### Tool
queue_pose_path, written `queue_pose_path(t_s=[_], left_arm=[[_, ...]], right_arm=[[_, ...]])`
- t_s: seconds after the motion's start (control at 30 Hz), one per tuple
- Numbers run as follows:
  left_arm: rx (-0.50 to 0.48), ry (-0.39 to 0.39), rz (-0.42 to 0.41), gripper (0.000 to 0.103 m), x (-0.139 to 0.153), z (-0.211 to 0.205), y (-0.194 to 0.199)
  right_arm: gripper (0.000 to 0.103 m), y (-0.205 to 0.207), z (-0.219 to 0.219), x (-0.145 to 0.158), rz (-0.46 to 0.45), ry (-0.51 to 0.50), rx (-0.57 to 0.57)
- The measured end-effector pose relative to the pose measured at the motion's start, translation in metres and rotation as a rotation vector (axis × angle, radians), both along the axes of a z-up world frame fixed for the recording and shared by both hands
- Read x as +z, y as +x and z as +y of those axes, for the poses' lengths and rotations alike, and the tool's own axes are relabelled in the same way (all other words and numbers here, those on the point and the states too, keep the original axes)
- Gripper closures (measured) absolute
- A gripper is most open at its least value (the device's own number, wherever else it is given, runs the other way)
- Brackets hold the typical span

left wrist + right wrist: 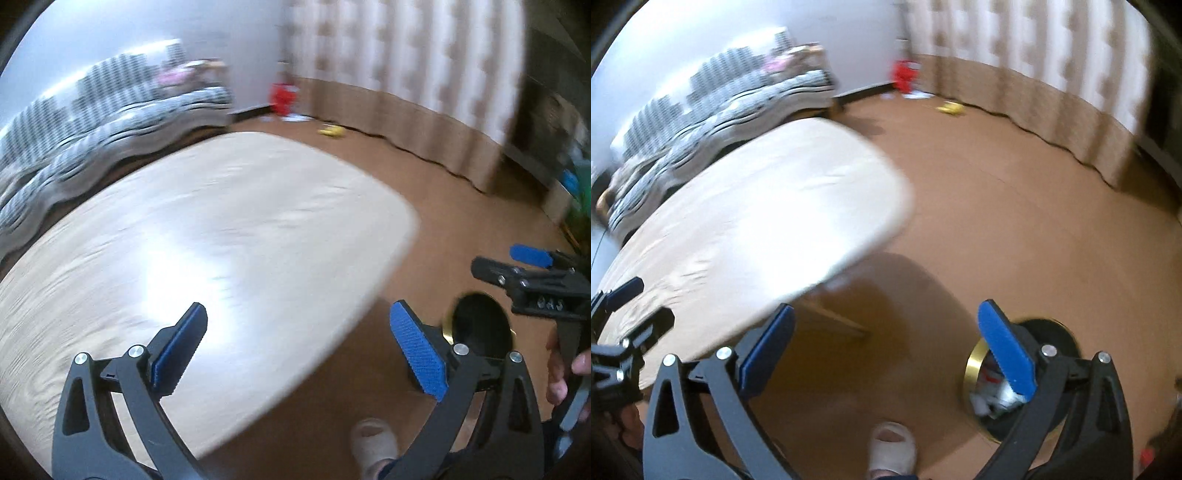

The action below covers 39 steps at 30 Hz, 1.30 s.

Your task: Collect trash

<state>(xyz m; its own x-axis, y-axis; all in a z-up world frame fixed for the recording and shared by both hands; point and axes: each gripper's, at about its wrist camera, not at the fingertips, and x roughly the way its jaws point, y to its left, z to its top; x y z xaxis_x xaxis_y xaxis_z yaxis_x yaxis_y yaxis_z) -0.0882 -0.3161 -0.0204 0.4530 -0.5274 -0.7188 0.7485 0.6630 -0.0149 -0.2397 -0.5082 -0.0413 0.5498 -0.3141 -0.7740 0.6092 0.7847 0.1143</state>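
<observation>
A black trash bin with a gold rim (975, 373) stands on the brown floor at the lower right, with white and red trash inside (993, 387). It also shows in the left wrist view (480, 325). My right gripper (886, 354) is open and empty above the floor, its right finger over the bin's rim. My left gripper (299, 350) is open and empty over the front edge of the beige table (207, 229). The right gripper shows in the left wrist view (517, 266), and the left gripper shows in the right wrist view (628, 306). Both views are motion-blurred.
The beige table (768, 206) has no trash showing on it. A striped sofa (92, 122) stands behind it. A yellow object (331, 131) and a red object (282, 96) lie by the curtain (406, 74). My slippered foot (892, 450) is below.
</observation>
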Motion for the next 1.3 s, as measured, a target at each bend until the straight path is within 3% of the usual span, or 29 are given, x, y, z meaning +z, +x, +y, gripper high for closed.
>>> queue_pose_path(t_s=[0.37, 0.57, 0.7, 0.83, 1.3], left_arm=[[0.438, 0.023, -0.049, 0.007, 0.016, 0.217, 0.1], [0.638, 0.017, -0.011, 0.007, 0.006, 0.316, 0.132], [0.701, 0.018, -0.018, 0.007, 0.003, 0.343, 0.143], [0.706, 0.045, -0.024, 0.007, -0.002, 0.349, 0.149], [0.676, 0.069, -0.053, 0.007, -0.004, 0.336, 0.14]], right_arm=[[0.007, 0.183, 0.181, 0.029, -0.042, -0.027, 0.387], [0.007, 0.235, 0.276, 0.029, -0.064, -0.042, 0.554], [0.007, 0.253, 0.315, 0.016, -0.038, -0.072, 0.616], [0.007, 0.262, 0.334, 0.007, -0.02, -0.077, 0.638], [0.007, 0.266, 0.325, -0.002, 0.0, -0.088, 0.616]])
